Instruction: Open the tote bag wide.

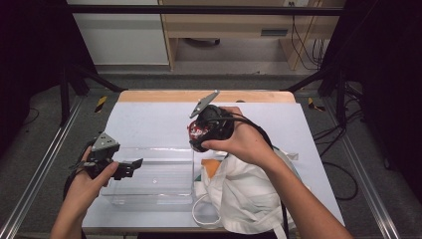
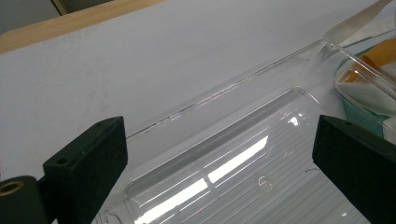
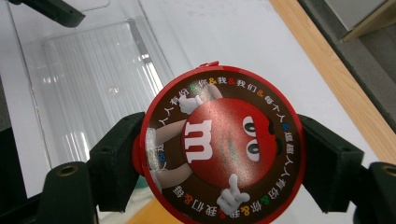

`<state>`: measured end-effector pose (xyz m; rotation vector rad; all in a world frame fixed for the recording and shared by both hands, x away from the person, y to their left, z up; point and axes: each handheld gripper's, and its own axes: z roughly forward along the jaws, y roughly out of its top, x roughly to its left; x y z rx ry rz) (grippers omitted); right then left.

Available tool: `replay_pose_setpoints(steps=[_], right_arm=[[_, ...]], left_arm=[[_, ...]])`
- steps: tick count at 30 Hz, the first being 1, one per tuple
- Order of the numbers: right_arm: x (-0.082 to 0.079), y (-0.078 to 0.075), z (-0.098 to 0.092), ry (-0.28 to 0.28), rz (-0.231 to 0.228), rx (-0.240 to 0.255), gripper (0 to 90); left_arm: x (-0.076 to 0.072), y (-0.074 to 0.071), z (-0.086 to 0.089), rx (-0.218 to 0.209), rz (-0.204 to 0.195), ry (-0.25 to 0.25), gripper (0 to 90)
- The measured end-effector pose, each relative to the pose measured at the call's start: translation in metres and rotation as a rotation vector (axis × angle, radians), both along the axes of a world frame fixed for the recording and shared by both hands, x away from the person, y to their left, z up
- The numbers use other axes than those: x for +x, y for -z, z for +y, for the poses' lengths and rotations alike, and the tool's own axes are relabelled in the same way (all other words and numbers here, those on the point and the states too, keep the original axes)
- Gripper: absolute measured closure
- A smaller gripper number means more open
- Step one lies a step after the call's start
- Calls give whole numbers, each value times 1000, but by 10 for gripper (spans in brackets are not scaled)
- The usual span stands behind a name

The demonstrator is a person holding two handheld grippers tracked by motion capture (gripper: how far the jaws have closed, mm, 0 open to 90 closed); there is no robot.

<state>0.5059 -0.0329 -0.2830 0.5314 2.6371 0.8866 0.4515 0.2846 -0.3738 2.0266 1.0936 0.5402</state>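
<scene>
the right gripper (image 1: pixel 196 133) is held above the white table (image 1: pixel 149 119), just past the far right corner of the clear plastic bin (image 1: pixel 149 179), and its two black jaws are clamped on a round red m&m's candy tub (image 3: pixel 223 144). in the right gripper view the tub's lid faces the camera, printed with the red candy character and a ring of coloured chinese lettering, and a jaw pad presses against each side of the tub. in the high view the tub (image 1: pixel 195 132) shows as a red patch at the gripper's front end, raised off the table, with the person's right hand (image 1: pixel 244 142) wrapped around the gripper body.

the left gripper (image 1: pixel 130 167) sits lower, at the near left of the table, with its jaws reaching over the left part of the clear bin. in the left gripper view its jaws stand wide apart with nothing between them, and the ribbed floor of the bin (image 2: pixel 243 168) lies beneath.

a white cloth bag (image 1: pixel 249 194) lies crumpled just right of the bin, under the right forearm, with something orange (image 1: pixel 211 167) showing at its open mouth.
</scene>
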Motion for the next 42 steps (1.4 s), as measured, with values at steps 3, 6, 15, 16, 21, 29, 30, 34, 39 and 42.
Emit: replay_pose_setpoints(steps=[3, 6, 15, 16, 21, 29, 30, 34, 39, 42], right_arm=[[-2, 5, 10, -23, 4, -9, 240], [-3, 9, 16, -35, 8, -13, 240], [-3, 19, 30, -56, 33, -29, 240], [-3, 20, 31, -55, 34, -30, 240], [-4, 26, 39, -76, 40, -34, 240], [-6, 31, 47, -94, 47, -30, 240], [-7, 32, 48, -94, 48, -30, 240], [-8, 37, 51, -106, 48, -37, 240], [-10, 44, 57, -114, 59, -42, 240], [-11, 47, 61, -121, 62, -39, 240]], left_arm=[[0, -1, 2, 0, 1, 0, 33], [-1, -1, 4, -5, -1, -4, 33], [-1, -3, 6, -12, -7, -8, 33], [-2, -3, 6, -13, -7, -6, 33], [-2, -4, 7, -16, -8, -8, 33], [-2, -4, 11, -15, -3, -7, 33], [-2, -3, 11, -17, -3, -7, 33], [-2, -3, 12, -16, -3, -10, 33], [-3, -4, 15, -20, -4, -10, 33], [-3, -5, 18, -28, -5, -19, 33]])
